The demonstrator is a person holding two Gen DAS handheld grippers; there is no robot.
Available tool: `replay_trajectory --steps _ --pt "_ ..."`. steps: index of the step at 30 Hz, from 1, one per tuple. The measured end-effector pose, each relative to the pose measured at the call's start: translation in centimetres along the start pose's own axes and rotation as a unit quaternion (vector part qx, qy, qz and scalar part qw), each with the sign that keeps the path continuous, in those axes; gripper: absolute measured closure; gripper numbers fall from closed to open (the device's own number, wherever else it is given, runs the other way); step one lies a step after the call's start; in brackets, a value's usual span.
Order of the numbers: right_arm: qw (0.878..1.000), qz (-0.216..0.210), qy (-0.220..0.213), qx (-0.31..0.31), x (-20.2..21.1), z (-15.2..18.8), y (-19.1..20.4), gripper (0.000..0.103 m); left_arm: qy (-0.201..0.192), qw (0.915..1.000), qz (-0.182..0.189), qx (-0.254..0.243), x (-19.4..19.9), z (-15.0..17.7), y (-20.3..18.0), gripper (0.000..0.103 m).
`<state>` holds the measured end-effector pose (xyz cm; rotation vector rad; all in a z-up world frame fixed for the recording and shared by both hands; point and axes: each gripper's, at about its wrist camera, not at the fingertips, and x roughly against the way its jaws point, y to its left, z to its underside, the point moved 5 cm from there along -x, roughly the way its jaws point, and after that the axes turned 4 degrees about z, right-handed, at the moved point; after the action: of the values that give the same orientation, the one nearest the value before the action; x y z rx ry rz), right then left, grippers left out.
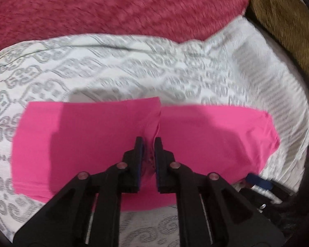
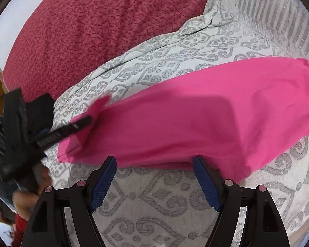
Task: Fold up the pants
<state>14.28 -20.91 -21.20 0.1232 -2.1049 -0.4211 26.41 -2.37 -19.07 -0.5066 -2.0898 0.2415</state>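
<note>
Left wrist view showed the left gripper [image 1: 148, 144] clamped on a bunched fold of the pink pants [image 1: 92, 135], probably to carry that end over. The pants lay across the patterned bedspread [image 1: 113, 65], near its front edge. The right gripper [image 2: 154, 162] hovered spread apart, empty, just beside the hem. No writing was legible.

Smooth matt cloth pants [image 1: 96, 131]; nubbly red blanket [image 1: 117, 8]

A grey-patterned white bed [image 2: 154, 201] carries pink pants [image 2: 195, 119] and a red blanket [image 2: 92, 30].
</note>
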Motion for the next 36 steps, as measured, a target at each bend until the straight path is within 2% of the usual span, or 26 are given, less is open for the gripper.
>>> replay_trajectory --steps 1,3,5,6,7,8,10,12,13,16,18,23,25,28,31,35,36 --pt "1.0 -0.002 0.001 -0.002 -0.1 -0.1 0.0 0.027 0.008 0.9998 0.014 -0.005 -0.2 0.4 -0.5 0.091" --pt "1.0 -0.017 0.008 -0.01 -0.5 -0.7 0.1 0.032 0.016 0.9992 0.037 -0.007 0.6 1.0 -0.5 0.084" --pt "0.999 -0.039 0.019 -0.027 -1.1 -1.2 0.4 0.037 -0.004 0.9991 0.04 -0.015 3.2 1.6 0.4 0.062" --pt "0.997 -0.056 0.025 -0.037 -1.4 -1.5 0.8 0.038 -0.018 0.9991 0.033 -0.021 4.1 1.9 0.8 0.056" --pt "0.996 -0.073 0.03 -0.043 -1.7 -1.8 1.2 0.039 -0.042 0.9986 0.009 -0.03 5.8 2.3 1.8 0.046" --pt "0.994 -0.089 0.035 -0.047 -2.0 -2.0 1.7 0.039 -0.057 0.9975 -0.016 -0.038 6.9 2.5 2.9 0.042" --pt "0.991 -0.112 0.05 -0.047 -3.0 -2.4 3.1 0.039 -0.072 0.9917 -0.091 -0.054 9.1 3.7 6.1 0.041" --pt "0.989 -0.123 0.067 -0.044 -4.1 -2.5 4.4 0.039 -0.057 0.9903 -0.121 -0.039 9.9 5.0 9.2 0.041" --pt "0.988 -0.129 0.079 -0.044 -4.8 -2.5 5.2 0.039 -0.051 0.9908 -0.123 -0.025 10.2 5.4 10.4 0.041" --pt "0.984 -0.141 0.099 -0.043 -6.1 -2.4 7.0 0.039 -0.04 0.993 -0.111 0.014 10.5 6.7 13.2 0.041" --pt "0.983 -0.137 0.109 -0.046 -7.1 -2.5 7.7 0.039 -0.039 0.9931 -0.108 0.023 10.3 7.1 13.9 0.041" --pt "0.974 -0.153 0.143 -0.089 -9.0 -2.8 8.0 0.038 -0.024 0.996 -0.086 0.007 8.3 7.4 13.5 0.041" --pt "0.972 -0.159 0.152 -0.085 -9.7 -3.1 8.6 0.038 -0.016 0.9963 -0.085 -0.007 7.6 7.3 13.2 0.041" --pt "0.975 -0.139 0.161 -0.057 -10.8 -3.4 9.8 0.038 -0.006 0.9963 -0.084 -0.021 6.7 7.2 12.8 0.041" --pt "0.982 -0.113 0.15 -0.023 -11.4 -3.6 10.8 0.038 -0.001 0.9969 -0.076 -0.021 6.1 6.9 12.7 0.041" --pt "0.983 -0.108 0.144 -0.015 -12.0 -3.8 11.4 0.037 -0.001 0.9975 -0.07 -0.012 5.6 6.6 12.8 0.041" --pt "0.983 -0.106 0.147 -0.023 -12.1 -3.9 11.4 0.045 -0.001 0.9976 -0.069 -0.01 5.6 6.6 12.8 0.041"
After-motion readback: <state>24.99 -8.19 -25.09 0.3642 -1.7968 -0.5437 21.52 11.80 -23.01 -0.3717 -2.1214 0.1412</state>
